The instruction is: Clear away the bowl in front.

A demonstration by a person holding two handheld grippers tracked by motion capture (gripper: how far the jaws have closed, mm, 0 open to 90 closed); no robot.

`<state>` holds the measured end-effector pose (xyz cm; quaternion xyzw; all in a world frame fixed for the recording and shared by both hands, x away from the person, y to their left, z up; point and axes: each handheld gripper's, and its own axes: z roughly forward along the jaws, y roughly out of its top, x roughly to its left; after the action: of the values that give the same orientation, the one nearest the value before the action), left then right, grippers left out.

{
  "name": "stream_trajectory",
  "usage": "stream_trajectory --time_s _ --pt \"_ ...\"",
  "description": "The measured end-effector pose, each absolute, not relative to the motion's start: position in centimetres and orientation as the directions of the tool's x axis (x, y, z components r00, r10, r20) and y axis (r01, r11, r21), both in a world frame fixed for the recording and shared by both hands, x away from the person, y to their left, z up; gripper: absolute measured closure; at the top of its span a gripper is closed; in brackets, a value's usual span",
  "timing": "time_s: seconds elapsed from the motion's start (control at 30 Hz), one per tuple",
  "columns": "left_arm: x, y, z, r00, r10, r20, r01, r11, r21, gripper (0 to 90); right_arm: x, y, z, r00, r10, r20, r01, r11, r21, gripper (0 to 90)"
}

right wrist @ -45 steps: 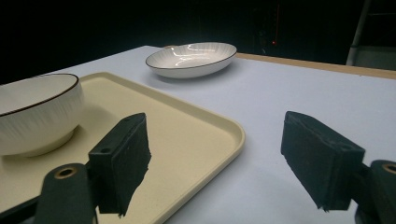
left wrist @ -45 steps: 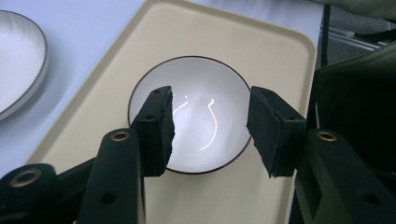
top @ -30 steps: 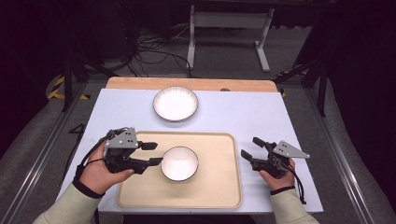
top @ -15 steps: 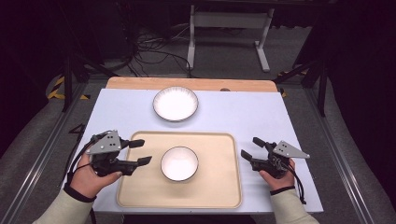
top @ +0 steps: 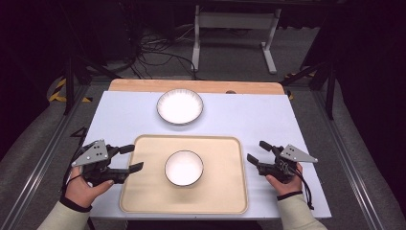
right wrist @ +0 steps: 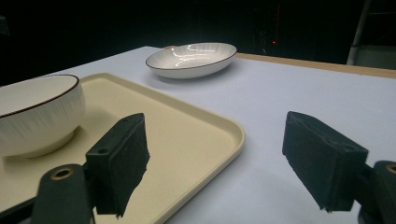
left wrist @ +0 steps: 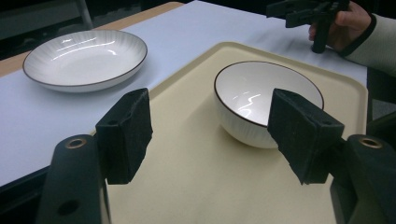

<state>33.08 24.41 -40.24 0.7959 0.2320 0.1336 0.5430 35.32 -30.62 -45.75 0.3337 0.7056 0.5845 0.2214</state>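
**Both grippers empty, bowl sits alone mid-tray**

Left gripper: jaws apart, have just been opening, nothing between them. It sits at the left edge of the tray, tips over the rim, pointing inward at the bowl. Left gripper view: pads frame bare tray surface, bowl beyond them and clear of both.

Right gripper: jaws spread wide, empty. Held just off the tray's right edge over the white tabletop, pointing left toward the tray. Right gripper view: one pad over the tray's corner, the other over the bare table.

White bowl with a dark rim: upright, roughly centre of the beige tray, well apart from both grippers, touching neither.

Farther out: a white ribbed plate on the tabletop beyond the tray's far edge, not touching it. A wooden strip runs along the table's far side.
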Motion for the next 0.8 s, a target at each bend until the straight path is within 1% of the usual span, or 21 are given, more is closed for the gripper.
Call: stream_trajectory --time_s 0.07,0.2,0.37,0.47,0.63,0.8 --pt "33.1 24.8 -40.8 0.852 0.520 -0.055 0.230 -0.280 0.932 31.0 35.3 -30.6 -45.8 -0.679 0.730 0.078 0.212 0.094 0.973 23.0" --pt "32.9 25.4 -41.7 0.846 0.531 -0.057 0.225 -0.258 0.940 30.8 35.3 -30.6 -45.8 -0.679 0.730 0.078 0.212 0.094 0.973 23.0" --pt "32.6 26.3 -43.2 0.830 0.551 -0.088 0.237 -0.205 0.950 30.6 35.3 -30.6 -45.8 -0.680 0.729 0.077 0.212 0.094 0.973 23.0" --pt "32.6 26.7 -43.9 0.826 0.554 -0.104 0.259 -0.209 0.943 30.5 35.3 -30.6 -45.8 -0.681 0.729 0.077 0.211 0.095 0.973 23.0" --pt "32.4 27.3 -44.9 0.820 0.566 -0.084 0.237 -0.203 0.950 30.1 35.3 -30.6 -45.7 -0.681 0.728 0.075 0.210 0.096 0.973 23.0" --pt "32.2 27.5 -45.8 0.812 0.580 -0.063 0.209 -0.188 0.960 27.5 35.3 -30.6 -45.8 -0.682 0.728 0.074 0.209 0.097 0.973 23.0"
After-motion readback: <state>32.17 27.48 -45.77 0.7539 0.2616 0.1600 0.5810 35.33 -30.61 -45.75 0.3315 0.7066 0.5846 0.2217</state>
